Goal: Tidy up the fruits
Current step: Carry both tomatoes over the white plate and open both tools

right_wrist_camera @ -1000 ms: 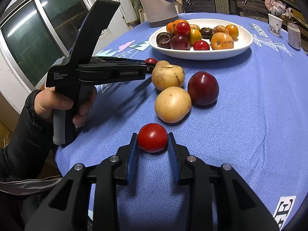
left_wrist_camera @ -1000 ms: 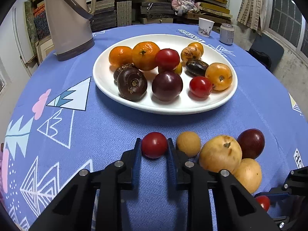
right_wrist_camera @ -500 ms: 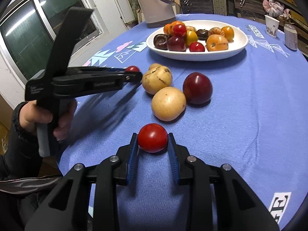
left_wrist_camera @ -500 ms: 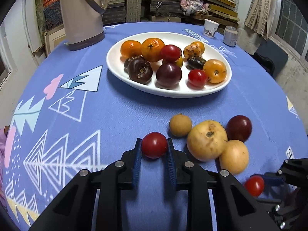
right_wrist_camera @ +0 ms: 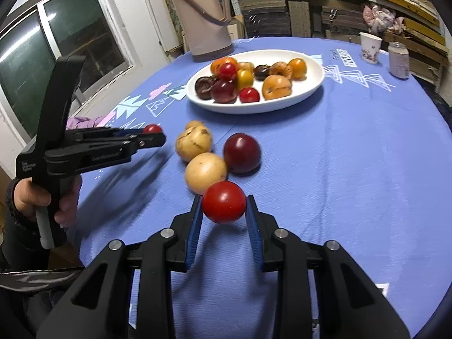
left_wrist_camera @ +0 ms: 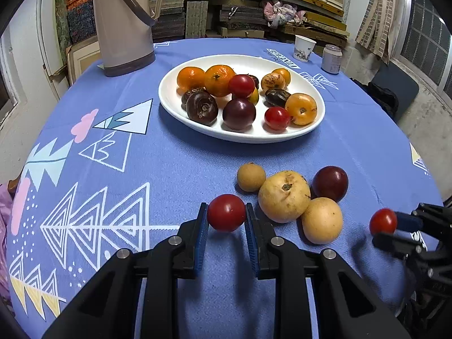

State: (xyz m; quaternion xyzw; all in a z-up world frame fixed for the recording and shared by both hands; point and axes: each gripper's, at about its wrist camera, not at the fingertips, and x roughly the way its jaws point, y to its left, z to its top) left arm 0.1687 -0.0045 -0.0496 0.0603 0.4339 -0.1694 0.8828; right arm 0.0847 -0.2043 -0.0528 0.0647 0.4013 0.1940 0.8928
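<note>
Both tomatoes lifted since earlier | plate (left_wrist_camera: 180,113) holds mixed fruit

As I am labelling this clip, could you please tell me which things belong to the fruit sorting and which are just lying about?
Job:
- red tomato in left gripper
- red tomato in right gripper
- loose fruits on the tablecloth
- white plate of fruit

Lying about:
- thermos jug
- paper cup
- can

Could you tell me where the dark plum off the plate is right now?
The plum lies on the tablecloth, right of the big yellow fruit, touching the pale fruit.
</note>
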